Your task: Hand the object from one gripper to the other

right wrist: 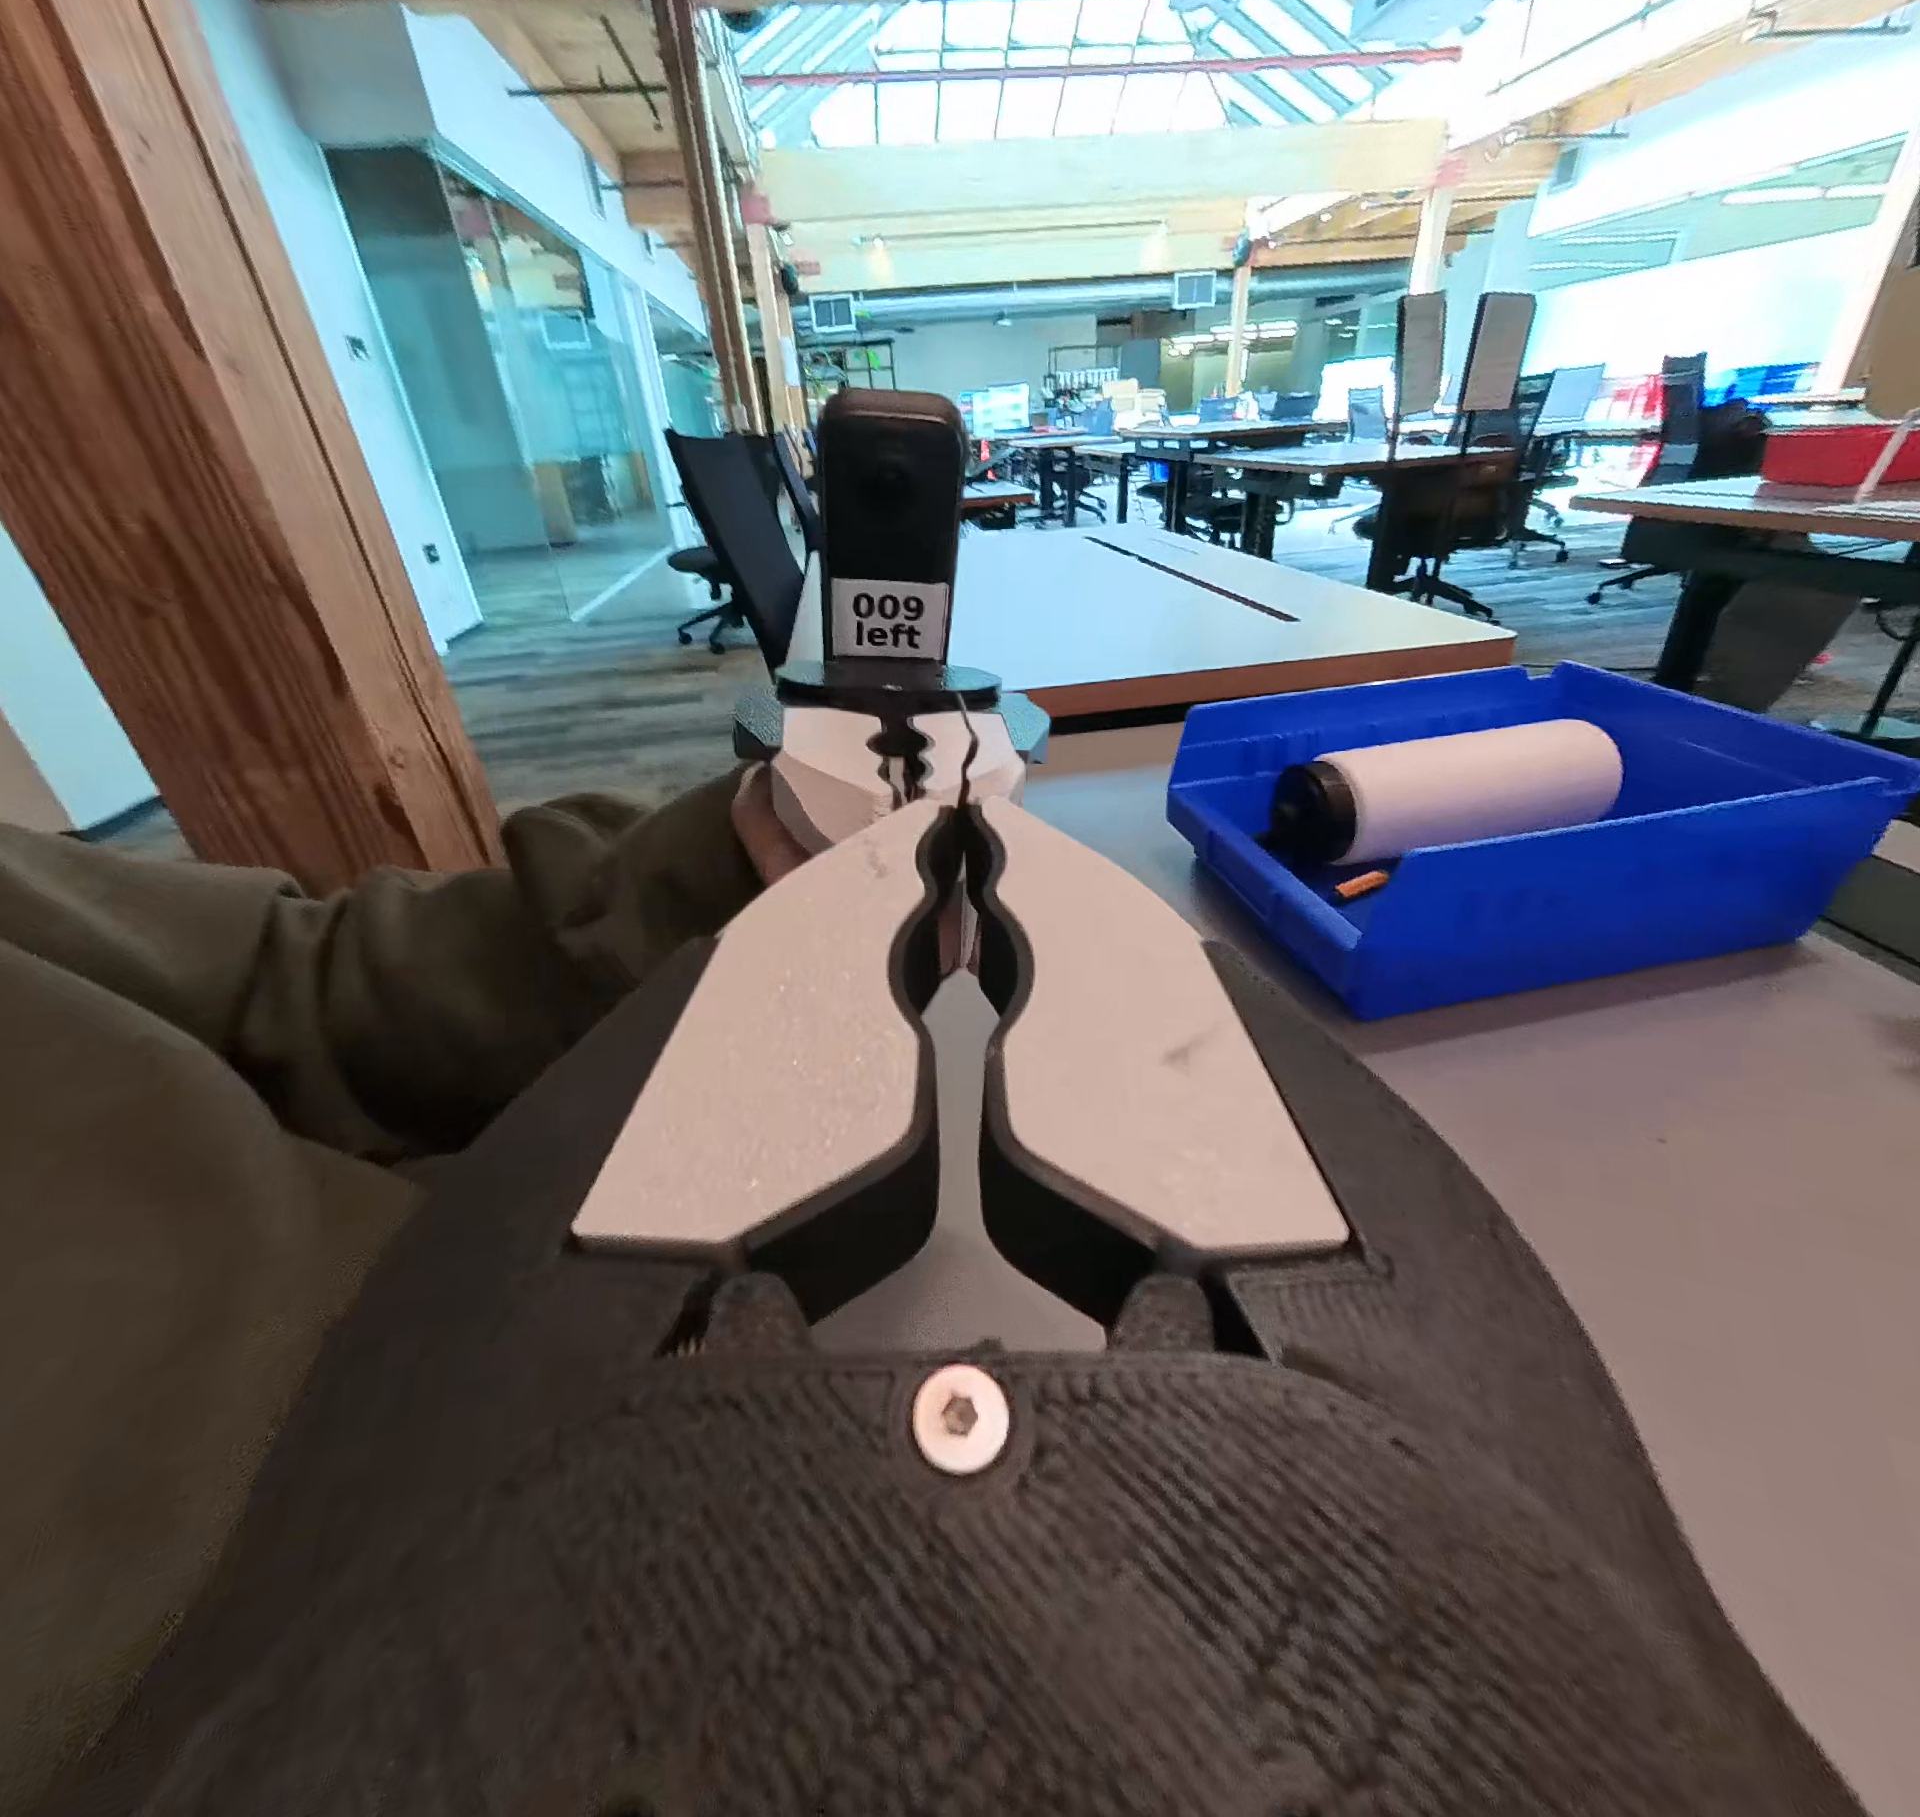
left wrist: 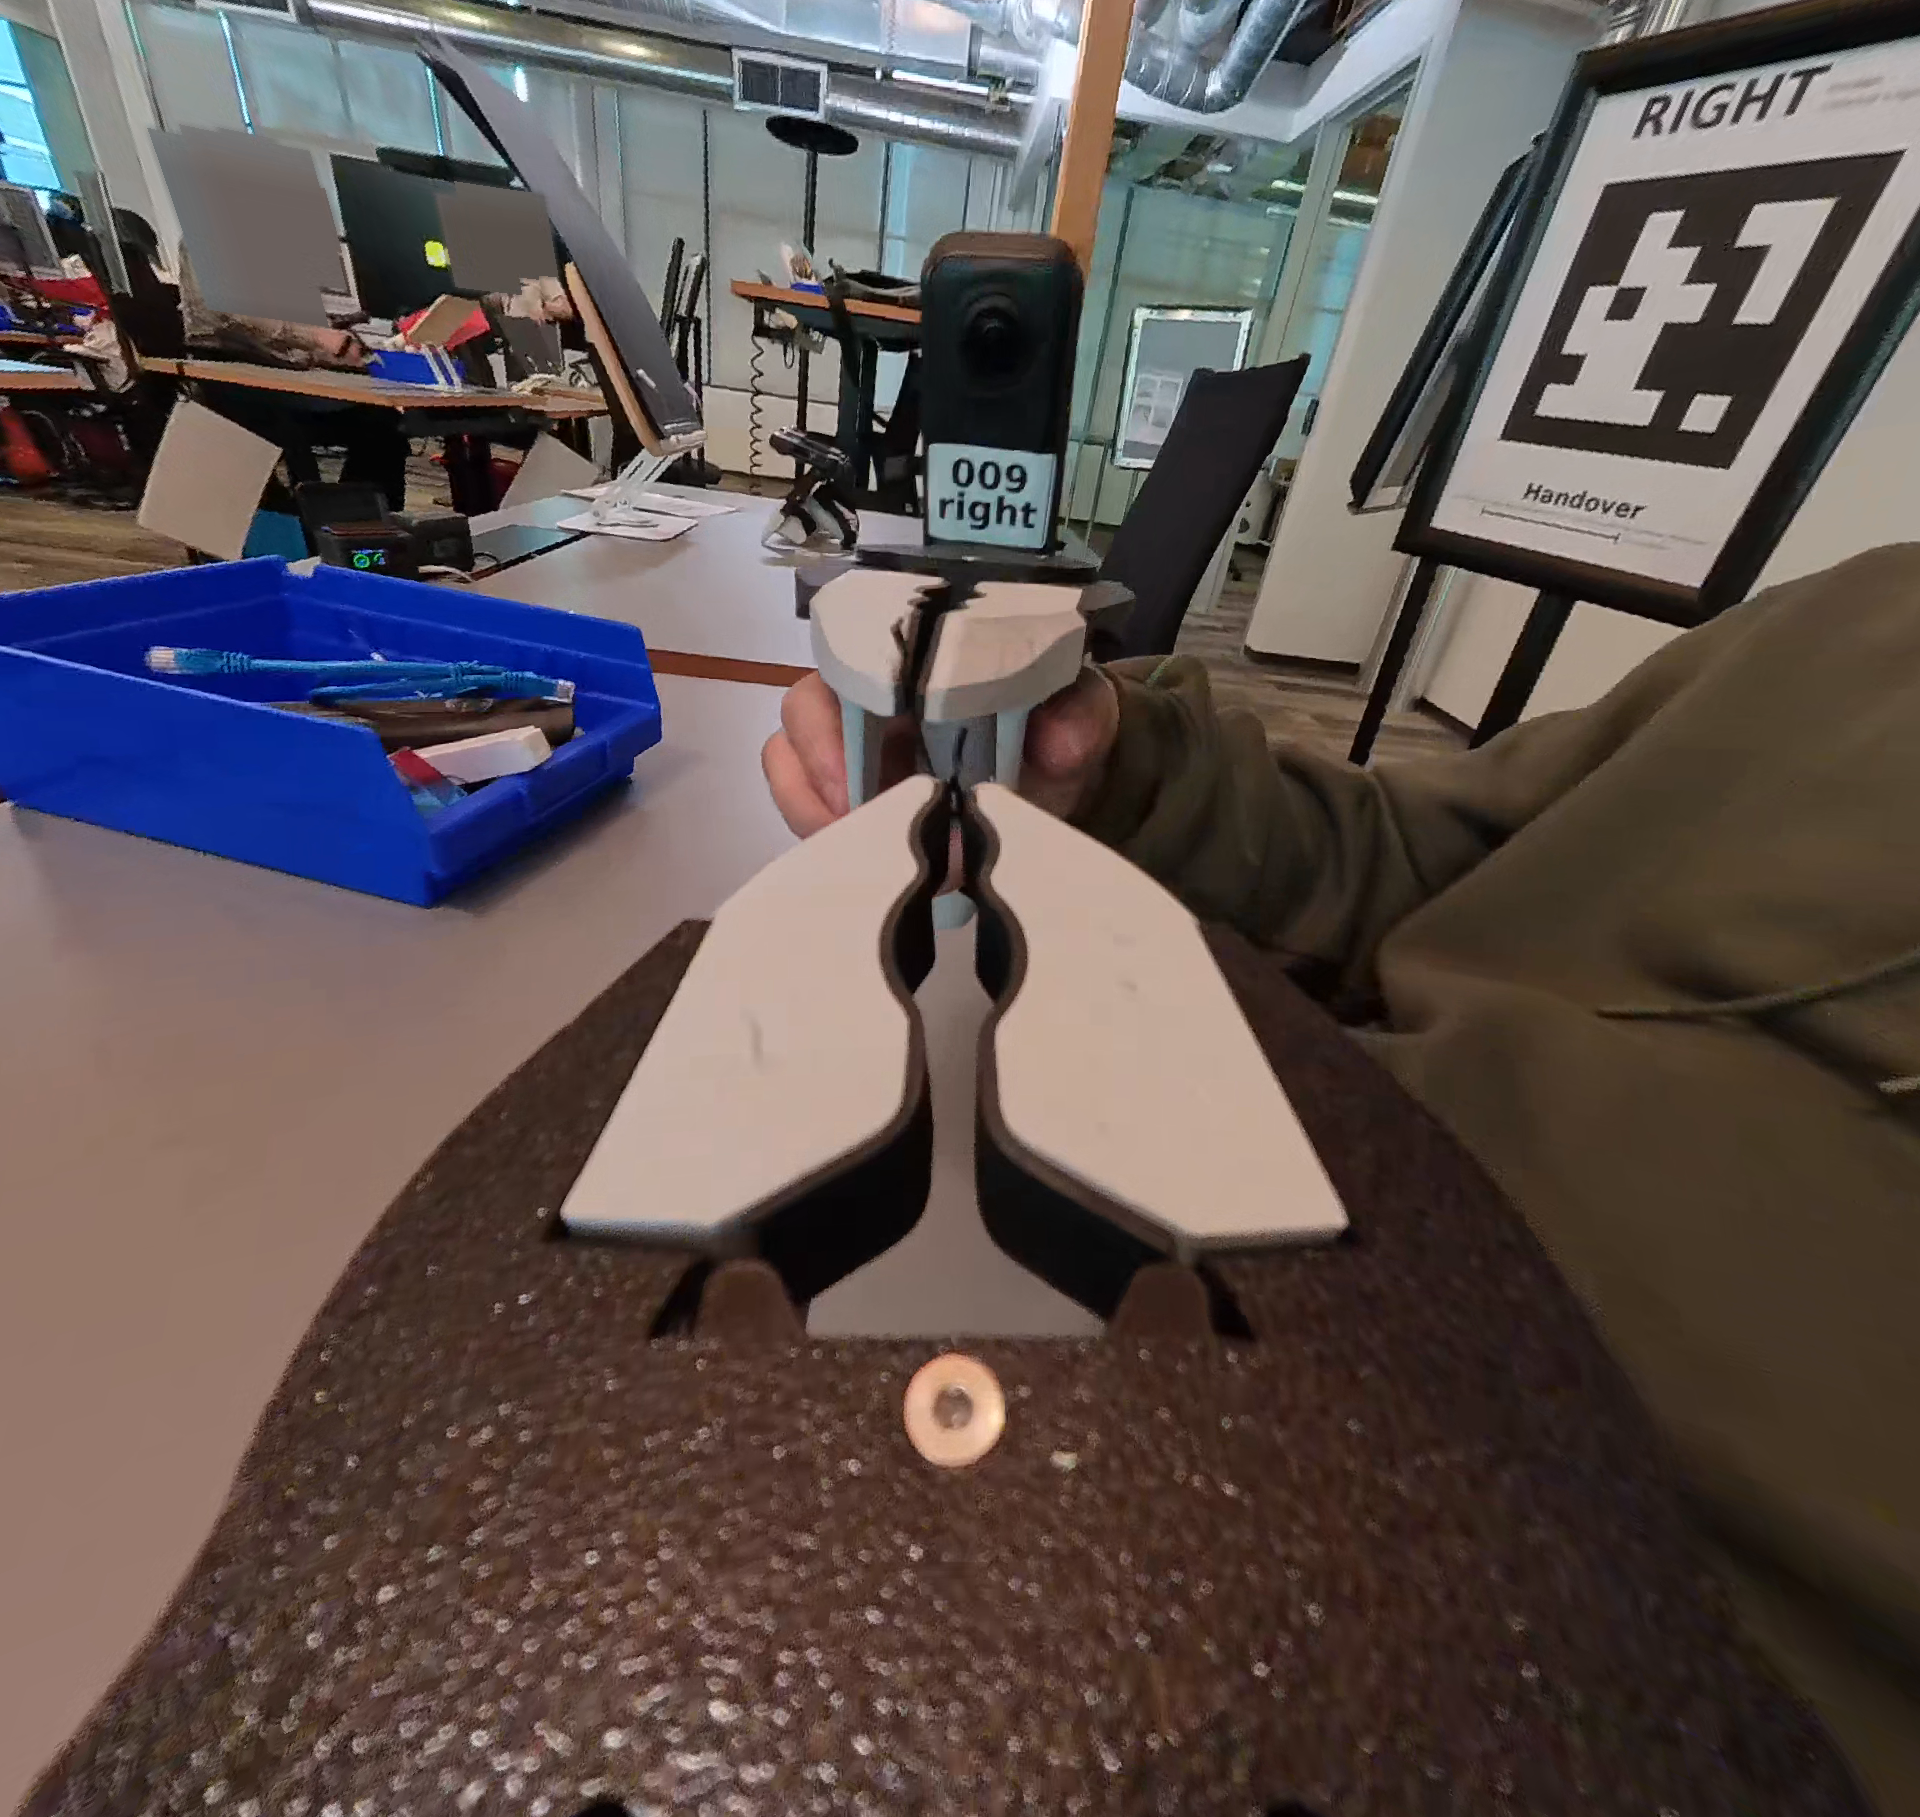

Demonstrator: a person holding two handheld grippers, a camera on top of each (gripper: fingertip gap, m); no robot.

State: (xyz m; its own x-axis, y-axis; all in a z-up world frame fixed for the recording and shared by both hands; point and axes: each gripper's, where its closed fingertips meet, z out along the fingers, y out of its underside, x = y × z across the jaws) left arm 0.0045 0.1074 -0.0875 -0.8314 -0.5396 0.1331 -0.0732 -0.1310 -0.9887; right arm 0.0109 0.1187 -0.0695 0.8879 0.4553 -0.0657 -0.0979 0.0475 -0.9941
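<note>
Thin black strand, no thicker than a wire, curves up in the narrow space where two handheld grippers meet nose to nose above a grey table. It is too slight to identify further. The right gripper has its pale fingertips pressed together, and the strand rises from just where they meet. The left gripper also has its tips drawn tight, with only a dark sliver between them; whether it grips the strand too cannot be told. A person in an olive sleeve holds both tools, a hand wrapped around the right one's handle.

Two bins sit on the far side of the table. Left of the left gripper's line of sight, a blue bin holds blue cables lying over a dark item, with a white block and a scrap of red near its front lip. Right of the right gripper's line of sight, a second blue bin holds a white cylinder with a black end, lying on its side, and a small orange tab beside it.
</note>
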